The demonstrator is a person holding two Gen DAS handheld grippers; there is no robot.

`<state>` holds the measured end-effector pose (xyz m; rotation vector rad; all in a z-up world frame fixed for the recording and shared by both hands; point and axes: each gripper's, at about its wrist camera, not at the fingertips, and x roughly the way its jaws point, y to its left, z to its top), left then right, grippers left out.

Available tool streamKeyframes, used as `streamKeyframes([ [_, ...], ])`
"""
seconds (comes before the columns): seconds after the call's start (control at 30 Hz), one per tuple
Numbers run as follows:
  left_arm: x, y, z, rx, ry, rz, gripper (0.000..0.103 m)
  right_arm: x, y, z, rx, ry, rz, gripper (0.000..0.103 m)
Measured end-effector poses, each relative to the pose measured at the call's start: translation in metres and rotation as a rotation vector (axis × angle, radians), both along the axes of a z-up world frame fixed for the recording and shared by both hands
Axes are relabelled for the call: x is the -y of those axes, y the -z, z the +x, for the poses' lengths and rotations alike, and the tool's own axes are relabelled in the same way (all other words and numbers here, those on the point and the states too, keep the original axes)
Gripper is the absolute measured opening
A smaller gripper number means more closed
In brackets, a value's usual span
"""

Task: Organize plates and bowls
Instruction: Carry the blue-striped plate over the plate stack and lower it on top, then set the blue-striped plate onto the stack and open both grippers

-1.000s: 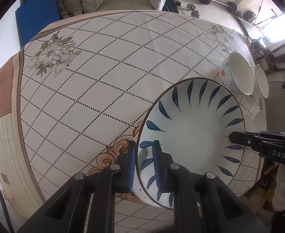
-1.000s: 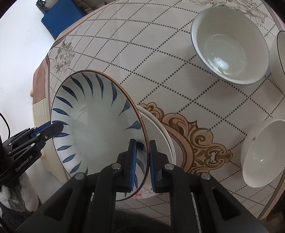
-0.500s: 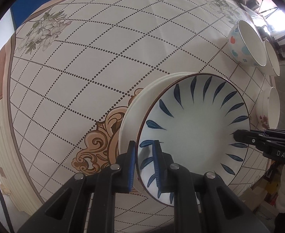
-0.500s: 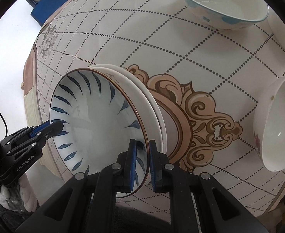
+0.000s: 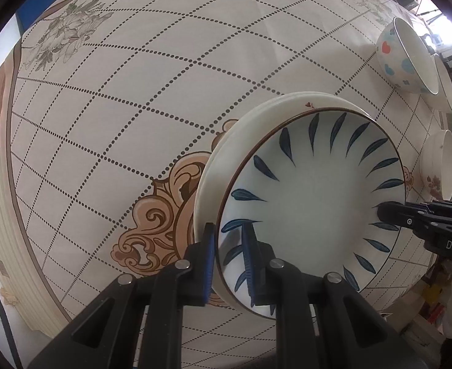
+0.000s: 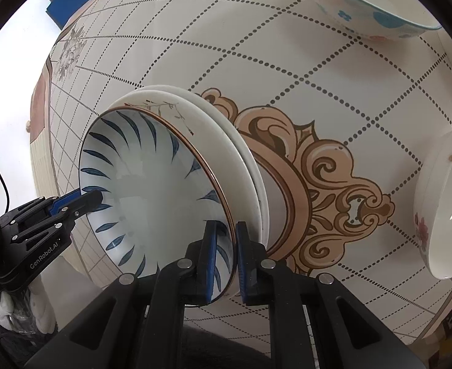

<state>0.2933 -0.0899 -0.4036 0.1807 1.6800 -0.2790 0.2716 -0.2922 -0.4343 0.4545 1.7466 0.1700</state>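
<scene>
We hold the blue-leaf plate by two opposite rim points: left gripper pinched narrow on its near-left edge, right gripper pinched narrow on the opposite edge, a pad inside and a pad outside the rim in each case

The plate sits directly over the white plate stack at the centre of the table, on the tan scroll medallion. Whether it rests on the stack yet or hangs just above, we cannot tell

To finish the step well, as we judge it:
- keep the plate level, both hands sinking together
- centre the rim; the stack shows more on the far-left side than elsewhere
- the outer pads run between plate and stack, so we let the foot seat first, then open both sets of fingers slightly and lift straight up
- no dragging sideways; glazed plates look slippery

Spotted bowl and flowered bowl stand well apart to the right, untouched
</scene>
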Motion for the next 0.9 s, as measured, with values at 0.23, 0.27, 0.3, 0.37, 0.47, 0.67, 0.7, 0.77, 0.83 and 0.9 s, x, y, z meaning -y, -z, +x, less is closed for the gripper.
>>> streamKeyframes([
  [0.23,0.004,0.007,0.002,-0.010,-0.003,0.001,0.015,-0.002,0.006,0.002,-0.011,-0.002,-0.002,0.014],
  [0.27,0.005,0.007,0.002,-0.012,-0.004,0.001,0.015,-0.002,0.006,0.003,-0.010,-0.004,-0.006,0.014],
  [0.3,0.005,0.007,0.002,-0.013,-0.004,0.002,0.015,-0.002,0.006,0.004,-0.010,-0.005,-0.008,0.014],
  [0.37,0.004,0.008,0.001,-0.016,-0.003,0.003,0.015,-0.002,0.006,0.005,-0.011,-0.005,-0.012,0.014],
  [0.47,0.004,0.008,0.005,-0.041,-0.016,0.005,0.015,-0.003,0.005,0.007,-0.020,-0.004,-0.018,0.017],
  [0.67,0.000,0.013,0.014,-0.088,-0.044,-0.010,0.016,0.002,0.010,0.013,-0.055,0.032,0.012,0.018],
  [0.7,-0.001,0.014,0.015,-0.093,-0.041,-0.011,0.016,0.004,0.011,0.014,-0.067,0.038,0.021,0.019],
  [0.77,-0.002,0.016,0.017,-0.107,-0.040,-0.014,0.016,0.010,0.014,0.016,-0.093,0.057,0.046,0.022],
  [0.83,-0.002,0.017,0.018,-0.117,-0.040,-0.017,0.016,0.014,0.015,0.017,-0.117,0.073,0.071,0.023],
  [0.9,-0.003,0.019,0.019,-0.123,-0.036,-0.017,0.016,0.015,0.015,0.018,-0.128,0.070,0.075,0.023],
])
